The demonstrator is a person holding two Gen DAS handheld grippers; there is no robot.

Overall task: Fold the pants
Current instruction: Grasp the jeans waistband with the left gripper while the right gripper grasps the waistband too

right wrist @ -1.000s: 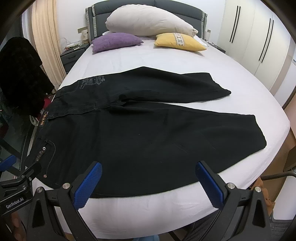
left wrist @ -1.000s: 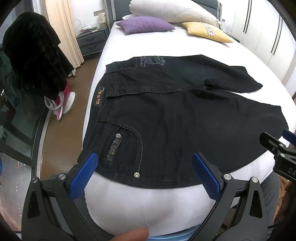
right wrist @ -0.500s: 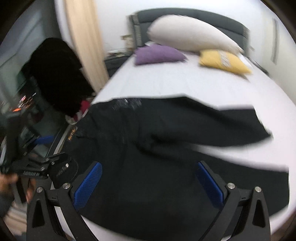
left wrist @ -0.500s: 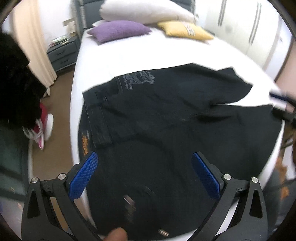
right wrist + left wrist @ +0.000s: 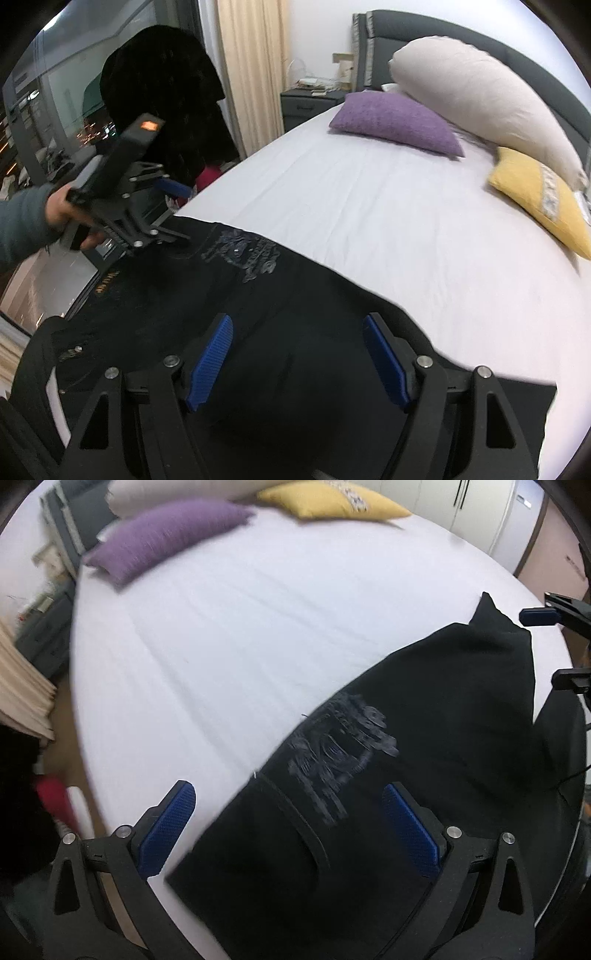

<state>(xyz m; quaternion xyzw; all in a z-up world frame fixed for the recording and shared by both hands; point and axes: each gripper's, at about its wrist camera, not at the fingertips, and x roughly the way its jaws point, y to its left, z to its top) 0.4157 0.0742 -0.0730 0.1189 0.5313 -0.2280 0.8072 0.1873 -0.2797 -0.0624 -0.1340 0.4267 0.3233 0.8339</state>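
Note:
Black pants (image 5: 424, 716) lie spread on the white bed sheet (image 5: 240, 627); a grey embroidered print (image 5: 343, 753) marks the waist end. My left gripper (image 5: 290, 823) hovers open over the far waistband corner, its blue pads on either side of the cloth edge. In the right wrist view the pants (image 5: 280, 295) fill the lower half. My right gripper (image 5: 297, 360) is low over the far leg, its jaws closing with black cloth below them and the pads not pressing. A hand (image 5: 61, 212) holds the left gripper (image 5: 177, 212) at the waistband. The right gripper (image 5: 550, 648) shows by the far hem.
A purple pillow (image 5: 399, 122), a yellow pillow (image 5: 539, 195) and a long white pillow (image 5: 480, 92) lie at the headboard. A dark garment (image 5: 162, 92) hangs by the window at the bed's left. A nightstand (image 5: 306, 103) and a curtain (image 5: 251, 66) stand behind it.
Both grippers swept from the near edge of the pants across to the far side and rolled. The left one now sits at the printed waist corner. The right jaws have narrowed.

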